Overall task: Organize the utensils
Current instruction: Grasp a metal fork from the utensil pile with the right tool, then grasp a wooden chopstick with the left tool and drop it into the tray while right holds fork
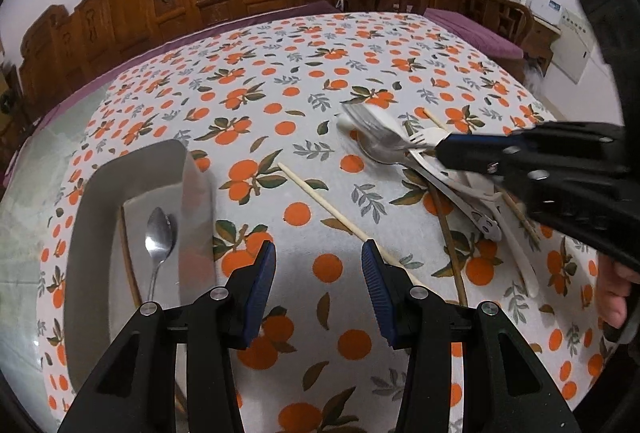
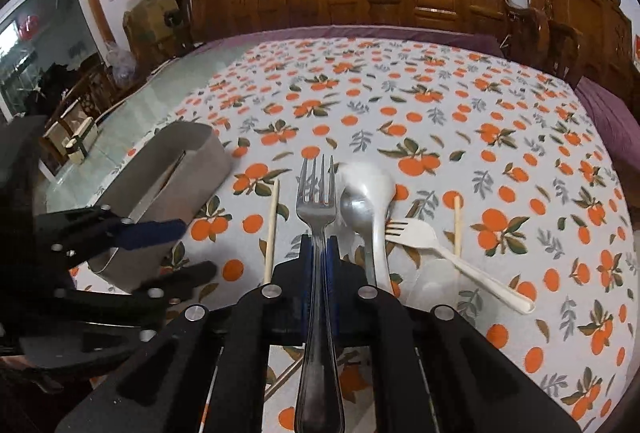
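Right wrist view: the right gripper (image 2: 319, 245) has its jaws closed on the neck of a metal fork (image 2: 316, 193), tines pointing away over the orange-print tablecloth (image 2: 420, 105). Stiff and smooth, the fork probably slips or swings if pinched near one end; the narrow neck just behind the tines gives the pads a firm seat, though the long handle trailing back may lever downward. Just beside it lie a metal spoon (image 2: 356, 211) partly under a white plastic spoon (image 2: 370, 185), a white plastic fork (image 2: 416, 233) and loose chopsticks (image 2: 272, 229); the plastic pieces are likely light and flexible. Left wrist view: the left gripper (image 1: 319, 271) hangs about half open and empty over the cloth, near the grey utensil tray (image 1: 196, 185), which already holds a spoon in the tray (image 1: 160, 233).
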`<state>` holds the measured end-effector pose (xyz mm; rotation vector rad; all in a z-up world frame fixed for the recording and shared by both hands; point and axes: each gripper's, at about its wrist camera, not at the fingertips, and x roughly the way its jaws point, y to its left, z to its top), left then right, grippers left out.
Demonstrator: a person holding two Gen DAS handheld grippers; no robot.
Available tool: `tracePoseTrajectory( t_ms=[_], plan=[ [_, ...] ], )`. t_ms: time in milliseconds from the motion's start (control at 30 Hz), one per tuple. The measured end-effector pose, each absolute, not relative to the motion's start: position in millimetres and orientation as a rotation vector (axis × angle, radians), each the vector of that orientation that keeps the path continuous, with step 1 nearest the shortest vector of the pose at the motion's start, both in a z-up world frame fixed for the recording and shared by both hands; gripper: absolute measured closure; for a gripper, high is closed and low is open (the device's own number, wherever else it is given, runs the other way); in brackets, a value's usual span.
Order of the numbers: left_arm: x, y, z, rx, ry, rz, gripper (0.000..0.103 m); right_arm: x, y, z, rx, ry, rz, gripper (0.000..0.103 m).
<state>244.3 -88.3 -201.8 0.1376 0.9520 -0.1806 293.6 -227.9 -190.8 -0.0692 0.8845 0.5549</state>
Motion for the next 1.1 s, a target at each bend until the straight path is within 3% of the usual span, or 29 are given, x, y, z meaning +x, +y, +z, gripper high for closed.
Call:
tracePoseTrajectory(
  t_ms=[433,700,767,933,1100],
  plan=[
    [275,-110,-225,0.101,1.013,-0.166,0.061,299,-255,-187,-0.053,0.863,0.475,0.095],
    [281,-113,-236,0.096,1.032,-0.158,0.078,300,-254,-190,-0.057,0.873,0.471,0.095],
    [279,-113,-236,0.097,1.031,-0.161,0.089,300,-253,-191,-0.059,0.874,0.470,0.095],
    [276,-109,-236,0.093,1.030,-0.165,0.099,300,-250,-192,-0.067,0.878,0.470,0.095],
    [271,-102,-232,0.103,1.026,-0.168,0.099,296,-245,-193,-0.077,0.881,0.476,0.095]
  ],
)
